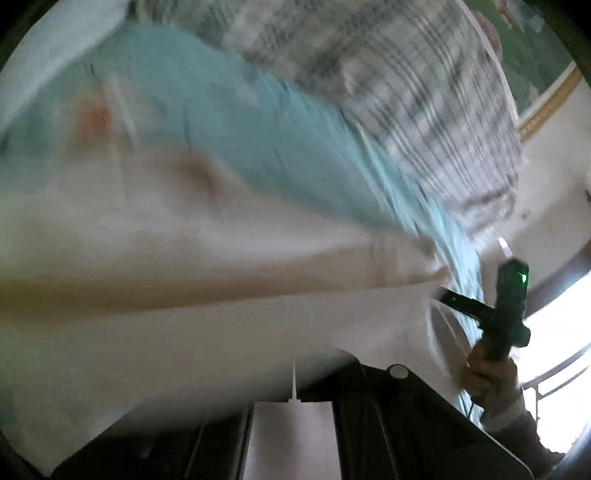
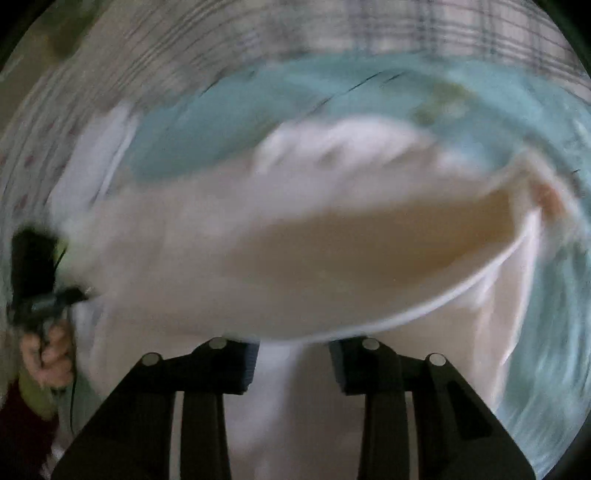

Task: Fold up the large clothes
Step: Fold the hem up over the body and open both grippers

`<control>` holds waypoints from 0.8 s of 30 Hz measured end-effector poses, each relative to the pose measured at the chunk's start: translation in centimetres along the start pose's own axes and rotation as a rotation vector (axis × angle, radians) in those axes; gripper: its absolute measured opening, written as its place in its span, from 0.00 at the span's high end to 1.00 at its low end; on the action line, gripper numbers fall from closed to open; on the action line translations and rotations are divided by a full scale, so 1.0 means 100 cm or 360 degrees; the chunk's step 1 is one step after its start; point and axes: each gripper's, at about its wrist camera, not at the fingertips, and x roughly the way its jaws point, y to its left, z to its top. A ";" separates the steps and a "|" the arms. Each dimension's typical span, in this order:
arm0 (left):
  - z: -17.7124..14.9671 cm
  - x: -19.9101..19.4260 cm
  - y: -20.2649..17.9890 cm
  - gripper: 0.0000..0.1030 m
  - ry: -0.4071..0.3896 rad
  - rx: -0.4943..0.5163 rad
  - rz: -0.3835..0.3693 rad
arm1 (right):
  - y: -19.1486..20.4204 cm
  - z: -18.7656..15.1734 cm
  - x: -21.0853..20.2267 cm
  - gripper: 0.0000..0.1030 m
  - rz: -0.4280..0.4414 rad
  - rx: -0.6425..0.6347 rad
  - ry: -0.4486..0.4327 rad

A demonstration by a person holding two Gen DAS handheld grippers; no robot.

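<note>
A large white garment [image 1: 177, 325] is heavily blurred and fills the lower left wrist view. It lies over a light blue sheet [image 1: 266, 140]. My left gripper [image 1: 295, 391] is shut, with a thin edge of the white garment pinched at its tips and cloth draped over its left finger. In the right wrist view the white garment [image 2: 332, 251] billows in front, its hem curving just above my right gripper [image 2: 293, 365]. That gripper's fingers stand apart with cloth showing between them, and the pads do not press on it. Each view shows the other gripper at the garment's edge: right gripper [image 1: 443, 293], left gripper [image 2: 83, 291].
Plaid bedding [image 1: 406, 92] lies beyond the blue sheet, also plaid bedding [image 2: 258, 33]. A hand [image 1: 487, 373] holds the right gripper's handle and another hand [image 2: 48, 354] the left one. A bright window [image 1: 561, 332] is at the far right.
</note>
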 end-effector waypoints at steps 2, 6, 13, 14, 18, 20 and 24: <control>0.019 -0.008 0.013 0.92 -0.0118 0.0003 0.0205 | -0.027 0.012 -0.002 0.67 -0.0115 0.0161 -0.0120; 0.026 -0.020 0.046 0.91 -0.0203 -0.0139 0.0230 | -0.075 0.013 -0.010 0.68 -0.0058 0.0526 -0.0237; -0.023 -0.060 0.024 0.81 -0.0283 -0.0173 0.0124 | -0.034 -0.027 -0.057 0.67 0.0106 0.0420 -0.0332; -0.036 -0.068 0.016 0.77 -0.0298 -0.0172 0.0089 | -0.026 -0.033 -0.061 0.67 0.0122 0.0399 -0.0330; -0.084 -0.098 -0.006 0.71 -0.0311 -0.0164 -0.0009 | 0.004 -0.059 -0.066 0.67 0.0196 0.0317 -0.0287; -0.103 -0.106 -0.013 0.68 -0.0295 -0.0184 -0.0050 | 0.019 -0.071 -0.064 0.67 0.0230 0.0286 -0.0259; -0.147 -0.112 -0.019 0.66 -0.0217 -0.0263 -0.0131 | 0.036 -0.096 -0.056 0.67 0.0298 0.0293 -0.0205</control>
